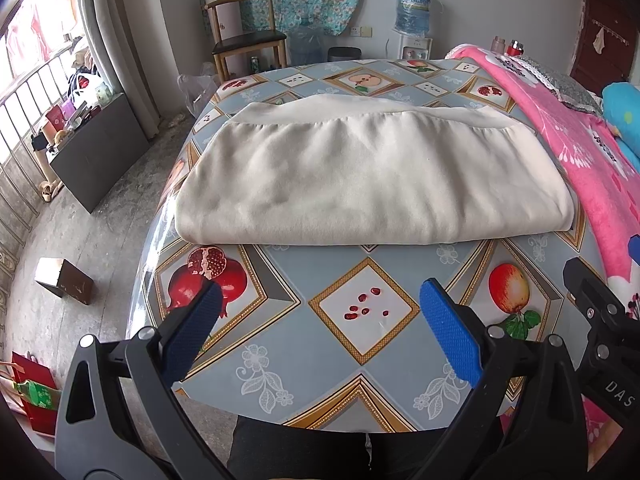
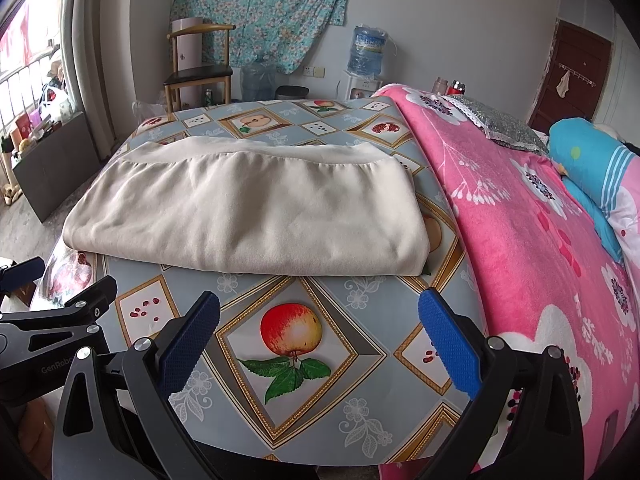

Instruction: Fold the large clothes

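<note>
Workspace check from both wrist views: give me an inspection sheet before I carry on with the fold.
Surface: table with fruit-print cover, bare near the grippers.
Job's things: cream garment lies folded flat, mid-table, hem band on far side.
Clutter: pink blanket along the table's right edge.
Grippers: left gripper and right gripper both open, empty, short of the garment.
Cables: nothing seen.
Surroundings: chair, water dispenser, box on floor.

A lived-in home bedroom: a pink floral blanket (image 2: 520,240) covers a bed along the right edge of the fruit-print tablecloth (image 2: 304,380), with a wooden chair (image 2: 198,72), a water dispenser (image 2: 366,68) and a floral wall cloth (image 2: 260,8) beyond the far edge.
</note>
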Available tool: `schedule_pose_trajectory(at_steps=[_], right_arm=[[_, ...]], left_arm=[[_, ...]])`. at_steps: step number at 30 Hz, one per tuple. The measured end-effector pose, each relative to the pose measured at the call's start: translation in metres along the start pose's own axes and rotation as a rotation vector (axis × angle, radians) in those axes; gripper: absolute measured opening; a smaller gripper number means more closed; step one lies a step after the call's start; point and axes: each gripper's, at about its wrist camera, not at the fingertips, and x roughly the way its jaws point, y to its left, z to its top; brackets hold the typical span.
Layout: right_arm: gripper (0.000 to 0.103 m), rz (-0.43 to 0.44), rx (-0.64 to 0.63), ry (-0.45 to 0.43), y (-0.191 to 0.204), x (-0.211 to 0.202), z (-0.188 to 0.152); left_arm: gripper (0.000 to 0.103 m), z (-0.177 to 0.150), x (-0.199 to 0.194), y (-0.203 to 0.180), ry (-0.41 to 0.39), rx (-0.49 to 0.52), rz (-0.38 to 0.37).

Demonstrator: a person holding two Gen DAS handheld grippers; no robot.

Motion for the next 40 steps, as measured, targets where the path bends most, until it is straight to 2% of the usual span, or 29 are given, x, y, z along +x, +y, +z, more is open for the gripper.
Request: schedule_pose_trajectory(at_steps=[40], right_arm=[[0.097, 0.0, -0.005, 0.002, 0.0022, 0.0006, 0.0]], left_arm=[[0.095, 0.0005, 0.0002, 0.0033, 0.004, -0.003, -0.005]])
